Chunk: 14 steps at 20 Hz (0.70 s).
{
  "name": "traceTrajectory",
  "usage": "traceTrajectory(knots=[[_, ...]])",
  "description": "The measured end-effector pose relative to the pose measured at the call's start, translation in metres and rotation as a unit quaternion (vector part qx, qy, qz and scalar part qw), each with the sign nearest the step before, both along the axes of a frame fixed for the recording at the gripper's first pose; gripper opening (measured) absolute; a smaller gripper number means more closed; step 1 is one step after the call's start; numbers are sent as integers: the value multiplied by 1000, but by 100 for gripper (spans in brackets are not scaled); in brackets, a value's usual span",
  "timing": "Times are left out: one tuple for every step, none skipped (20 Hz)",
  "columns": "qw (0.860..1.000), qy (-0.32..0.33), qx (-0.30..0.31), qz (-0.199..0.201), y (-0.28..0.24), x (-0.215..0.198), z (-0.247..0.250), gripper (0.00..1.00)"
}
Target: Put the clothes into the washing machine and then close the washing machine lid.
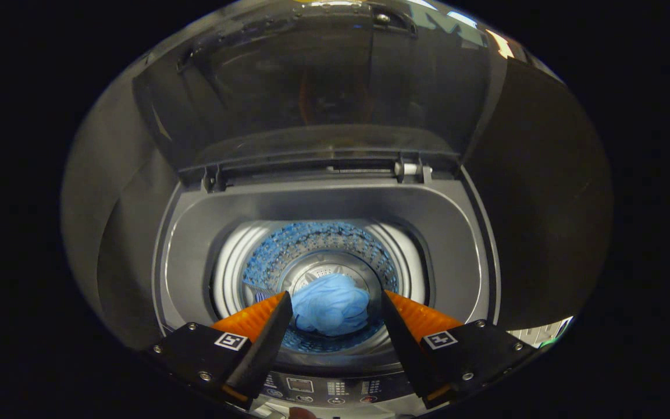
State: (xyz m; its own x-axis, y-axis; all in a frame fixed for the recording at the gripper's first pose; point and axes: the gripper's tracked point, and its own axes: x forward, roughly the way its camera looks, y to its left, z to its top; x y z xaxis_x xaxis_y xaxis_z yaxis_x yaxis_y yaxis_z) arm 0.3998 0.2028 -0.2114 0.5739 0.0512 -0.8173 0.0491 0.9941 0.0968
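While the gripper (pixel 335 305) hangs over the open washing machine (pixel 323 203) at the lower centre of the frame, its fingers stand wide apart and hold nothing; going left to right, the left finger (pixel 256 323), then the blue garment (pixel 330 305) bunched at the bottom of the drum (pixel 317 247), seen through the gap between the fingers, then the right finger (pixel 419 320). That cloth looks light, soft and limp; it would slump and need a pinch on a raised fold, but it already lies inside. The lid (pixel 312 81) stands upright across the upper frame; it looks rigid and smooth, probably slippery, hinged at its base; I would take or push it by its top edge, far from the hinge.
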Motion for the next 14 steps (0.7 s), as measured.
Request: traceTrajectory(knots=[[1000, -5, 2, -4, -1, 2, 6, 94], [1000, -11, 4, -9, -2, 4, 13, 94], [1000, -18, 6, -14, -2, 6, 19, 94], [999, -26, 9, -19, -4, 9, 27, 94], [999, -34, 11, -24, -5, 10, 34, 94], [999, -41, 15, -29, -6, 12, 43, 94], [998, -55, 21, -34, -6, 15, 54, 94], [996, -73, 28, -39, -4, 19, 69, 94], [995, -87, 30, -42, -5, 21, 78, 94], [993, -103, 30, -45, -7, 24, 92, 94], [991, -124, 28, -46, -9, 28, 108, 94], [988, -146, 24, -46, -10, 34, 125, 94], [985, -167, 19, -46, -10, 38, 145, 94], [981, -188, 11, -45, -12, 43, 162, 94]])
